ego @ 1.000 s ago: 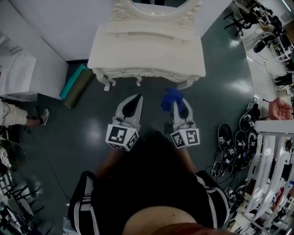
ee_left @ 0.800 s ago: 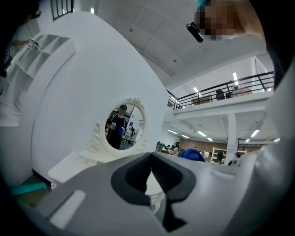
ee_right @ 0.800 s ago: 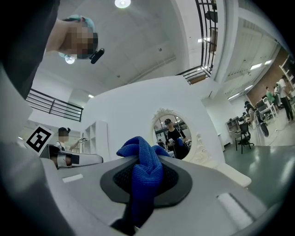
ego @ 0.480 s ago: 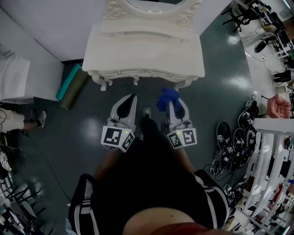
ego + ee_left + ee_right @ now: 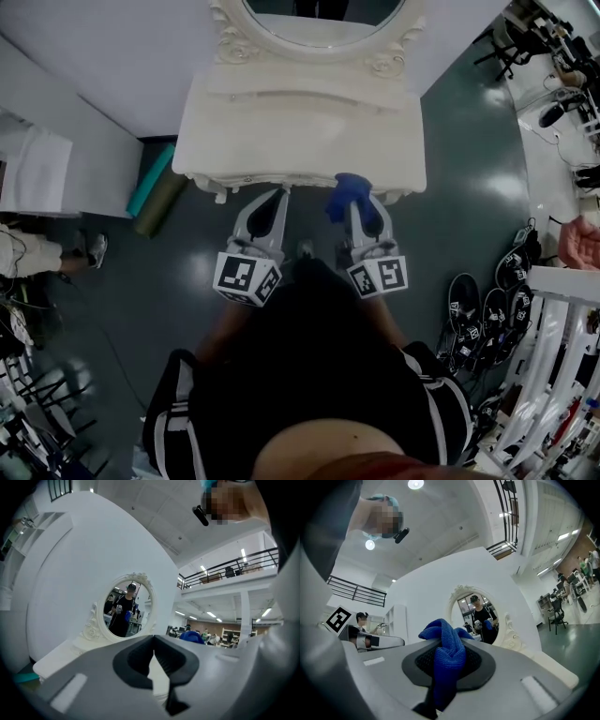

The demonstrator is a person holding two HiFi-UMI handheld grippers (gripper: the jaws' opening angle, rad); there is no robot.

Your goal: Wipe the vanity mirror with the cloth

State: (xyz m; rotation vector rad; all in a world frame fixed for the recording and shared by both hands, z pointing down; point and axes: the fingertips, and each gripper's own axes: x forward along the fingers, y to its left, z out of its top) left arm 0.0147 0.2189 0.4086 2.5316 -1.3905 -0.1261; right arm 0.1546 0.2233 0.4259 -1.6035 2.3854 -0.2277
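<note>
A white carved vanity table [image 5: 300,122] stands ahead with its oval mirror [image 5: 323,11] at the top of the head view. The mirror [image 5: 125,609] also shows in the left gripper view, and the mirror [image 5: 477,615] in the right gripper view reflects the person. My right gripper [image 5: 357,192] is shut on a blue cloth [image 5: 349,194], which bulges out between the jaws as the cloth [image 5: 446,656]. My left gripper [image 5: 275,195] is shut and holds nothing. Both tips reach the table's front edge.
A teal rolled mat [image 5: 153,183] lies on the floor left of the table. Several black shoes [image 5: 487,309] and a white rack [image 5: 553,356] are at the right. A white cabinet [image 5: 37,169] stands at the left. Another person's leg [image 5: 37,251] shows at the far left.
I have stepped toward the vanity. Both grippers moved forward from the open floor to the table's front edge, the right one still holding the cloth.
</note>
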